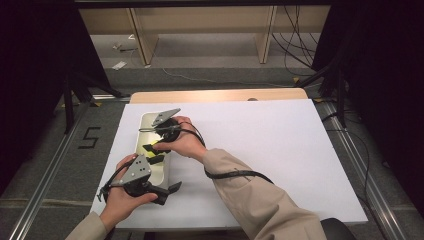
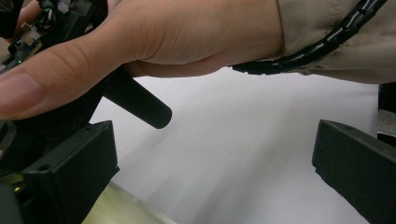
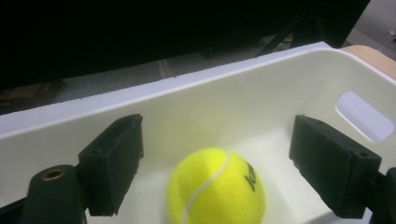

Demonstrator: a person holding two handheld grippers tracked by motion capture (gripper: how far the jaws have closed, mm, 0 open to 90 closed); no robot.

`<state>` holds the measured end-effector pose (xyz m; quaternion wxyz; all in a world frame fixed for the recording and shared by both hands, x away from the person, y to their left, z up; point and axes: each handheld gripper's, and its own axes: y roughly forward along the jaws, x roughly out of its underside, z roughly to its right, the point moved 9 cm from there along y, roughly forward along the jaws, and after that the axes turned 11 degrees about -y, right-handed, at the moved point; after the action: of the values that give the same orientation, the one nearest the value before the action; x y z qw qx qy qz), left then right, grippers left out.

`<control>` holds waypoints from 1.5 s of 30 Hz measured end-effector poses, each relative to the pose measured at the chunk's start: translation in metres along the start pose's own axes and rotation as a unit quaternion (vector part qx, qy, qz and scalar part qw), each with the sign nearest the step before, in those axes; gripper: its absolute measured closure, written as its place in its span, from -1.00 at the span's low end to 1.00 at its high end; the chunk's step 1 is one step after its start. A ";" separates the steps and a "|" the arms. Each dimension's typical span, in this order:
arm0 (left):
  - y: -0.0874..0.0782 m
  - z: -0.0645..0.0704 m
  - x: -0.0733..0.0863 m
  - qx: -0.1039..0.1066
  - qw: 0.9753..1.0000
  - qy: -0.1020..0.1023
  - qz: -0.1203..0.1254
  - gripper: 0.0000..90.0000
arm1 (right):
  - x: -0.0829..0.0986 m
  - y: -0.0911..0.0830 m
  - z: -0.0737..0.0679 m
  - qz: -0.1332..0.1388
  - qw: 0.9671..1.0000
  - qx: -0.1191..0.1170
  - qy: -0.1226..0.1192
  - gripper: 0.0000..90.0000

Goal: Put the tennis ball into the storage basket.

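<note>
Yellow felt tennis ball (image 3: 215,187) lies inside the white plastic bin (image 3: 261,102), between the right gripper's (image 3: 219,163) spread fingers. Left gripper (image 2: 215,177), fingers apart, hovers over the white desk (image 2: 243,121) beside it.

Yellow tennis ball (image 3: 215,189) inside white bin (image 3: 299,84)

- The right gripper (image 1: 152,148) reaches across to the left, its jaws spread wide and tipped down into the white bin (image 1: 145,120).
- The right hand (image 1: 182,142) wraps its handle; the beige-sleeved right forearm (image 1: 250,195) runs back toward the bin's near right.
- The left gripper (image 1: 172,189) sits just beside the bin's near end, jaws wide apart, pointing right.
- The left hand (image 1: 122,197) grips it from behind.
</note>
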<state>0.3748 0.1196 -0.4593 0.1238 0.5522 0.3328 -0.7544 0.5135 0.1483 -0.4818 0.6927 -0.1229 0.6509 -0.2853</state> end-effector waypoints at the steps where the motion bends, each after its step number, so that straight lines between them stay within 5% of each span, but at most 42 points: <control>1: 0.000 0.000 0.000 0.000 1.000 0.000 0.000 -1.00 | 0.000 0.000 0.001 0.001 1.000 0.000 -0.001 -0.61; 45: 0.000 0.000 0.000 0.000 1.000 0.000 0.000 -1.00 | -0.002 -0.035 0.016 0.027 0.999 0.030 0.016 -0.63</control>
<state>0.3749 0.1196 -0.4593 0.1240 0.5523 0.3331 -0.7540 0.5210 0.1178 -0.4589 0.6930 -0.0796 0.6561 -0.2878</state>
